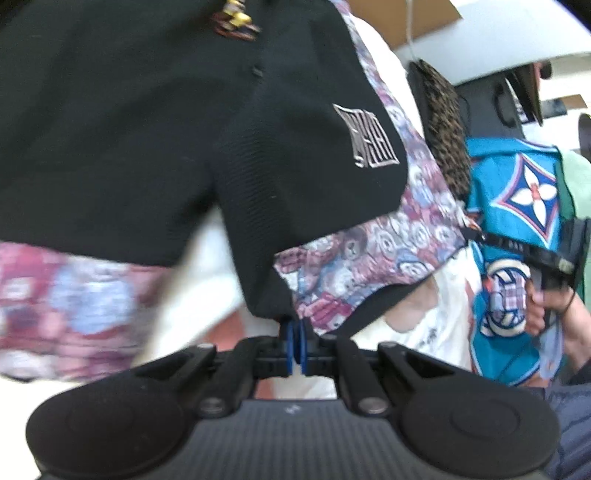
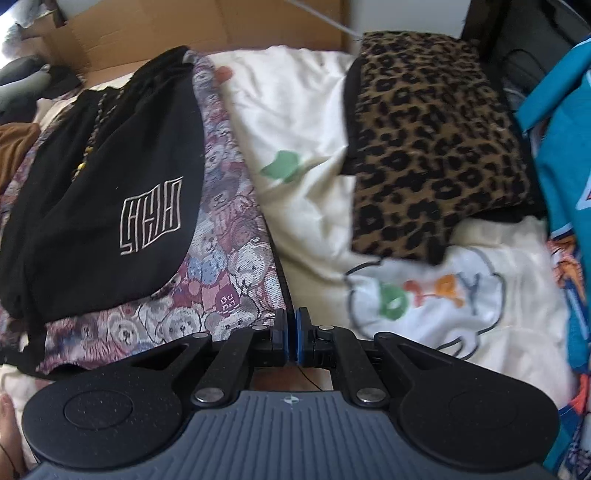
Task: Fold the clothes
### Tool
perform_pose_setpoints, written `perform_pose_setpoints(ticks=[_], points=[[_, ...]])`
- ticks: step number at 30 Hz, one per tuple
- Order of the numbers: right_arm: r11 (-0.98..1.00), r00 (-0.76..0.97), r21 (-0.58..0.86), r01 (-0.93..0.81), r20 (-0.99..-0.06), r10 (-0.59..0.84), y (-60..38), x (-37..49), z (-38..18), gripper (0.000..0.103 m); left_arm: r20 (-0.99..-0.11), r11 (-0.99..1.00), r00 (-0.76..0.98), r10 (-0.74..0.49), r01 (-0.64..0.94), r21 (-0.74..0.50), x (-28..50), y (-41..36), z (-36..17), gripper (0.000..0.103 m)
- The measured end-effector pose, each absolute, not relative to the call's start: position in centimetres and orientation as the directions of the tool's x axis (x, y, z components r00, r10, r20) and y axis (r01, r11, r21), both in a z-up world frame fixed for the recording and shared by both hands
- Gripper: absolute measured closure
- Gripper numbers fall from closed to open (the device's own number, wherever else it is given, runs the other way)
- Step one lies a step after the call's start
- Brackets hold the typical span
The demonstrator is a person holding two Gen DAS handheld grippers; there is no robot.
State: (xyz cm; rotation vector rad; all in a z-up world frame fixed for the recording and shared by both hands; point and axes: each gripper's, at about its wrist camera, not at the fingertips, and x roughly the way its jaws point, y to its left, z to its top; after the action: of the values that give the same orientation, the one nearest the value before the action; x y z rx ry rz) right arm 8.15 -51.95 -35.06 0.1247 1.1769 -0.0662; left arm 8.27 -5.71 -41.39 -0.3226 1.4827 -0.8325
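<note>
A black garment (image 1: 147,129) with a pale embroidered logo lies on a bear-print cloth (image 1: 369,266). My left gripper (image 1: 297,343) is shut on a lower corner of the black garment, which is drawn up to its blue pads. In the right wrist view the black garment (image 2: 103,184) lies left on the bear-print cloth (image 2: 221,258). The cloth's dark-edged corner runs into my right gripper (image 2: 290,332), which is shut on it. The left wrist view shows the right gripper (image 1: 472,232) at that corner, held by a hand (image 1: 543,306).
Cream bedding (image 2: 314,147) with coloured prints lies under everything. A folded leopard-print cloth (image 2: 424,147) rests at the back right. A teal patterned garment (image 2: 565,184) fills the right edge. A cardboard box (image 2: 184,29) stands behind, with a brown garment (image 2: 14,147) at far left.
</note>
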Motion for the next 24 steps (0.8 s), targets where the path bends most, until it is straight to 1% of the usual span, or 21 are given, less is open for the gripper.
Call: perform_pose_setpoints(ticks=[3, 14, 17, 20, 23, 24], points=[[0.991, 0.399, 0.043, 0.129, -0.917, -0.012, -53.0, 8.5, -34.7, 0.101, -0.73, 0.664, -0.142, -0.669, 0.329, -0.672, 8.1, -6.8, -41.5, 0.099], [0.989, 0.43, -0.011, 0.146, -0.9, -0.074, -55.6, 9.5, -33.9, 0.101, -0.689, 0.586, -0.208, -0.694, 0.393, -0.708, 8.2, -7.6, -42.0, 0.099], [0.989, 0.417, -0.016, 0.15, -0.906, -0.077, -56.0, 9.6, -35.0, 0.101, -0.691, 0.581, -0.216, -0.69, 0.404, -0.707, 7.9, -7.4, -42.8, 0.099], [0.986, 0.383, 0.03, 0.167, -0.923, -0.037, -56.9, 9.4, -37.1, 0.1, -0.719, 0.606, -0.223, -0.659, 0.409, -0.682, 7.4, -7.2, -44.0, 0.099], [0.97, 0.358, 0.046, 0.237, -0.933, -0.043, -58.0, 8.5, -38.3, 0.097, -0.733, 0.616, -0.242, -0.636, 0.412, -0.671, 7.0, -6.5, -44.6, 0.099], [0.965, 0.358, 0.053, 0.256, -0.933, -0.044, -58.3, 8.2, -38.5, 0.097, -0.731, 0.618, -0.243, -0.638, 0.405, -0.674, 7.1, -6.2, -44.4, 0.096]])
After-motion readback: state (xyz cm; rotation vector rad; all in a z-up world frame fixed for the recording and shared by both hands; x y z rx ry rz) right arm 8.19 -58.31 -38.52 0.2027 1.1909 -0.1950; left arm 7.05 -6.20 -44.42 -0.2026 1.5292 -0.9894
